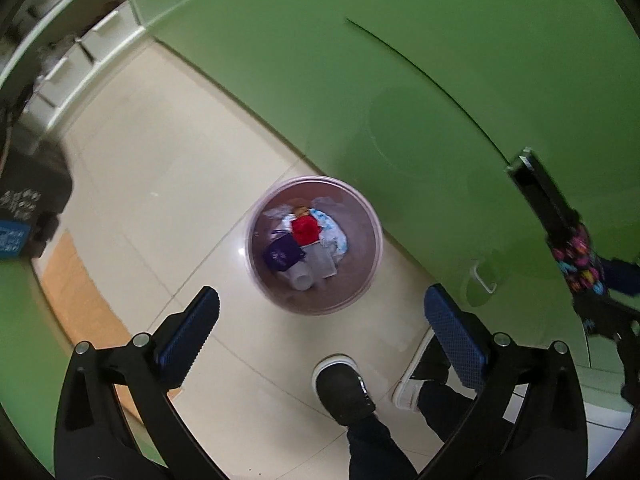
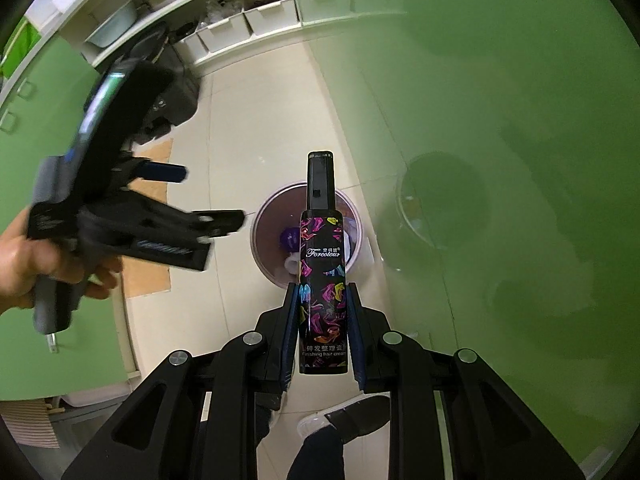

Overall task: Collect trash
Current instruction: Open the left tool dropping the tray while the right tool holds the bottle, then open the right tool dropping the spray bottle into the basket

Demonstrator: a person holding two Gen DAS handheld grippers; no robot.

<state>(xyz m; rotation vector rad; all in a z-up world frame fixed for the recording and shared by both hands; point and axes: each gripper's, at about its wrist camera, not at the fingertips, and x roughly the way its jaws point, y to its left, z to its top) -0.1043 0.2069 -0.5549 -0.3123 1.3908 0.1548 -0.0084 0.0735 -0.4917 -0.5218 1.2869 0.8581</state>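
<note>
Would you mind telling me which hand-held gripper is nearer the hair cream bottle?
Right: the right hand-held gripper is clamped on the bottle, while the left hand-held gripper hangs open beside it, apart.

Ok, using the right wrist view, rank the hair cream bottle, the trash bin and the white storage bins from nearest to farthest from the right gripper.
1. Hair cream bottle: clamped in the right gripper.
2. Trash bin: on the floor just beyond the bottle, partly behind it.
3. White storage bins: along the shelving at the top of the view.
</note>
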